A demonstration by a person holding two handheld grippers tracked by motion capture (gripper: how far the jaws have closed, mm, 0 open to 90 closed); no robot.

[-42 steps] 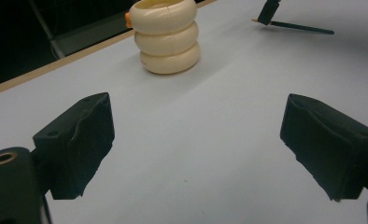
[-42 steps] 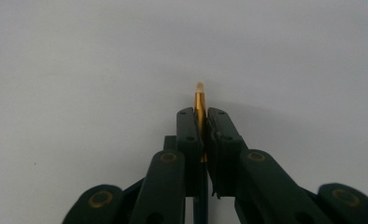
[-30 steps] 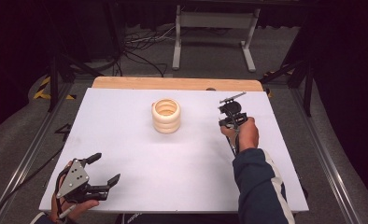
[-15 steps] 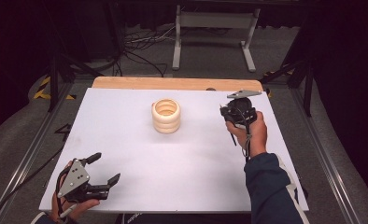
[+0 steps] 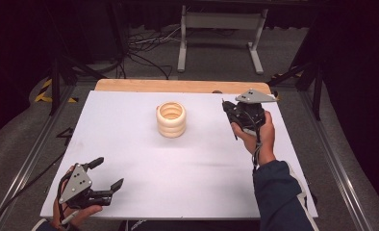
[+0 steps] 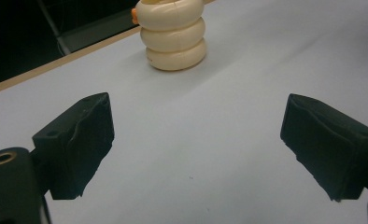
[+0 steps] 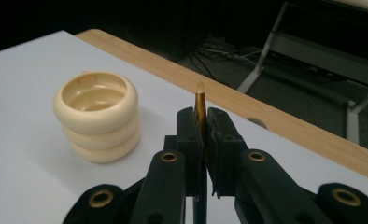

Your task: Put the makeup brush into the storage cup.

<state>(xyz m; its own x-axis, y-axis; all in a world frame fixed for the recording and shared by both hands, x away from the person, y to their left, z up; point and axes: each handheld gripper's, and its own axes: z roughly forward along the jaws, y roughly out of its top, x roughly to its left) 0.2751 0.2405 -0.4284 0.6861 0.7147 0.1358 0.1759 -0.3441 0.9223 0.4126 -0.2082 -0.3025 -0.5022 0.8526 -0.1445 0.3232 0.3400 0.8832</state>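
Cream rings (image 5: 171, 119) sit stacked toward the far middle of the white counter (image 5: 178, 168). To their right, the right gripper (image 7: 201, 122) pinches a thin golden stick (image 7: 200, 105). At the near left corner, the left gripper (image 5: 107, 174) rests spread wide.

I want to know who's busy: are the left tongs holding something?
No, the left tongs are wide open over the bare white table, with nothing between them.
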